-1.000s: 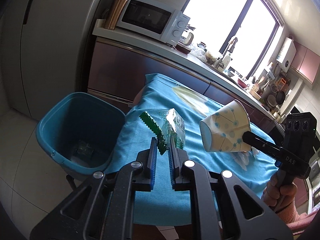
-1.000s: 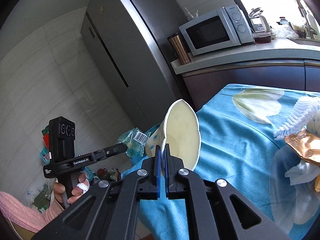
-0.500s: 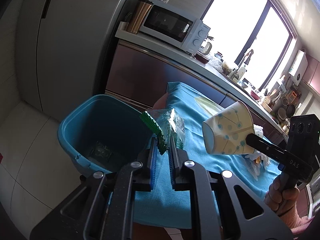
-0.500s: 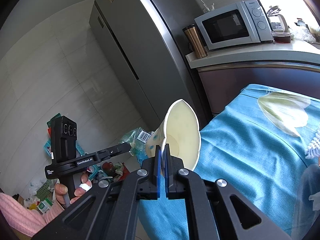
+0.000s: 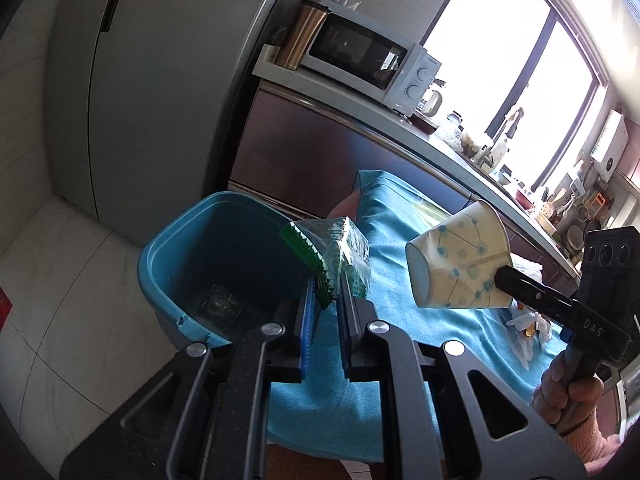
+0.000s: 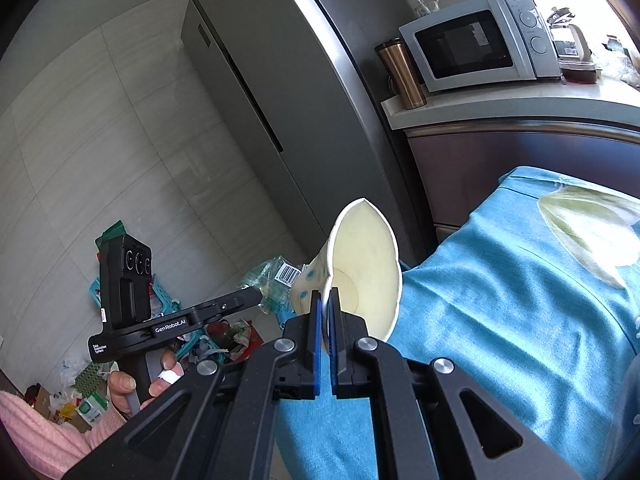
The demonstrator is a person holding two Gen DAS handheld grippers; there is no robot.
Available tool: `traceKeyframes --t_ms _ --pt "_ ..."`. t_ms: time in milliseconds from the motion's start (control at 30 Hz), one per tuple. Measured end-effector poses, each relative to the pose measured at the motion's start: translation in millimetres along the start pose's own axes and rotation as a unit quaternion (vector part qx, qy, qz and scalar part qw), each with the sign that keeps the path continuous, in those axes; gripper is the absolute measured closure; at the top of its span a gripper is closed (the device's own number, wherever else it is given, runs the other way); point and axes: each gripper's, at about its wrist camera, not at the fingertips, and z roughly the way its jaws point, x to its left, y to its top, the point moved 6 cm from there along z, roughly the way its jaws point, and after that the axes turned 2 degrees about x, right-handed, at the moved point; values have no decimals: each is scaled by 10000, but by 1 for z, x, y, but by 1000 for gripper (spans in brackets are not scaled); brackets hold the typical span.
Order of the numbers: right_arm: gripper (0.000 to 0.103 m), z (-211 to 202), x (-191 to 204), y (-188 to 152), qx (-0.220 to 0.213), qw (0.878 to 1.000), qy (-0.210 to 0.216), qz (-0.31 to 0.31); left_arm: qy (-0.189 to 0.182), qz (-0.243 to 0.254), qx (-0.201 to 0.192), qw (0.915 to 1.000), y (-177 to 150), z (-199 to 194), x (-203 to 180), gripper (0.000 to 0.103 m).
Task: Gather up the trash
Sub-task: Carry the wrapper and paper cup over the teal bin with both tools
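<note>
My left gripper point(image 5: 326, 286) is shut on a crinkled green and clear plastic wrapper point(image 5: 336, 252), held just above the right rim of the blue bin point(image 5: 160, 240). The bin stands on the floor beside the table and holds a clear wrapper point(image 5: 218, 304) at its bottom. My right gripper point(image 6: 326, 294) is shut on the rim of a squashed paper cup point(image 6: 360, 268) with teal dots, over the table's left edge. In the left wrist view the cup point(image 5: 460, 264) hangs to the right of the wrapper, pinched by the right gripper point(image 5: 500, 276). The left gripper point(image 6: 258, 298) and wrapper point(image 6: 276, 280) show in the right wrist view.
A blue cloth point(image 5: 400, 320) covers the table, with more wrappers point(image 5: 528, 320) at its right. Behind stand a grey fridge point(image 5: 160, 80), a counter with a microwave point(image 5: 360, 64) and a copper tumbler point(image 5: 302, 36). Several pieces of litter lie on the floor point(image 6: 200, 344).
Both grippers have swung left with their loads. The wrapper now hangs over the bin's rim instead of over the cloth, and the cup has come nearer the table's left edge.
</note>
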Motion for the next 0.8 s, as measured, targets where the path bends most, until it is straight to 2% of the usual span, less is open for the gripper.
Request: traceKeyframes --t_ms 467,800 --pt "100 43 0 17 323 9995 -4 44 463 -212 256 9984 0 31 36 89" --pt "100 92 -1 24 702 9969 -339 -109 731 -264 472 9959 -1 61 55 86"
